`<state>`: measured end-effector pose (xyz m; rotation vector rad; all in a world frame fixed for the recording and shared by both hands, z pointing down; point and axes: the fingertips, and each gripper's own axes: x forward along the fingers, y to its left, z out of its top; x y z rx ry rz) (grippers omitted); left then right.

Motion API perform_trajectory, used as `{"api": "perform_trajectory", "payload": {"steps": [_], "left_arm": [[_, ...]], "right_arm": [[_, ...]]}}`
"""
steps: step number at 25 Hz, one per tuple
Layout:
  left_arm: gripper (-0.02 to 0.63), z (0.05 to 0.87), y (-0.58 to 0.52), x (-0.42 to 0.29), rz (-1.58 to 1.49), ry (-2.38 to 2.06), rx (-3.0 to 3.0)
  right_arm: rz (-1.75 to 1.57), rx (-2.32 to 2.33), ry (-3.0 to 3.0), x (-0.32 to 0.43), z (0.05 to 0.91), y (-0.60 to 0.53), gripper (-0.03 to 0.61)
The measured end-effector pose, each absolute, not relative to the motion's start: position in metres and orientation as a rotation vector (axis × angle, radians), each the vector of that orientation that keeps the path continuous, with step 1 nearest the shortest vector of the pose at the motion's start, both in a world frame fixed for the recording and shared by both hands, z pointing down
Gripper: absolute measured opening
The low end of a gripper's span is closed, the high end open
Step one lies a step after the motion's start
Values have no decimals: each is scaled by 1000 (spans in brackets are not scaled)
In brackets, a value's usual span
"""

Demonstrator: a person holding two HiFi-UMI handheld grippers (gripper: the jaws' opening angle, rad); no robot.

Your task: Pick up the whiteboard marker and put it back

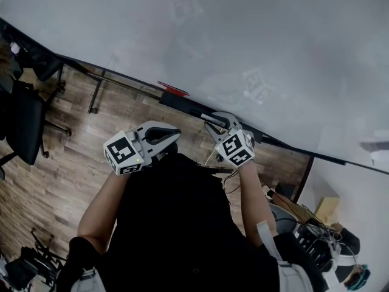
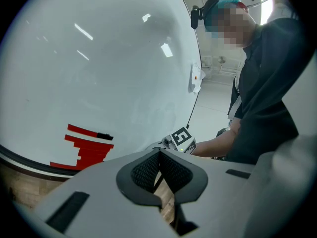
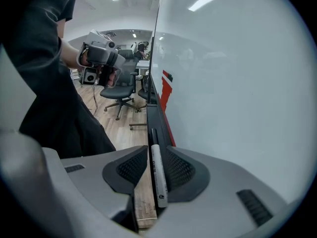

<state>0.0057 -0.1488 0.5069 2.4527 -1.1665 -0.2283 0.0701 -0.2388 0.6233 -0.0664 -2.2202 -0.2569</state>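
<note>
The whiteboard marker (image 3: 157,172), a white barrel with a black cap, runs lengthwise between the pads of my right gripper (image 3: 156,150), which is shut on it. The marker lies in line with the black tray (image 3: 151,118) under the whiteboard (image 3: 228,93). In the head view the right gripper (image 1: 217,121) sits at the tray (image 1: 182,104), the marker (image 1: 203,114) poking out past its tips. My left gripper (image 1: 175,132) hangs to the left, off the board, with its pads touching at the tips (image 2: 159,152) and nothing between them.
Red stepped stripes (image 2: 86,145) are stuck low on the whiteboard. Office chairs (image 1: 24,120) stand on the wood floor to the left, near the board's stand legs (image 1: 94,99). Cables and gear (image 1: 316,236) clutter the lower right.
</note>
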Motion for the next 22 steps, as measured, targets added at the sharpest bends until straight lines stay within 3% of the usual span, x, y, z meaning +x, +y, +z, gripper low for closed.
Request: {"api": "perform_trajectory", "payload": {"steps": [22], "left_arm": [[11, 510, -141, 3, -237, -1180, 2439]], "right_arm": [[-284, -42, -2119, 73, 648, -245, 106]]}}
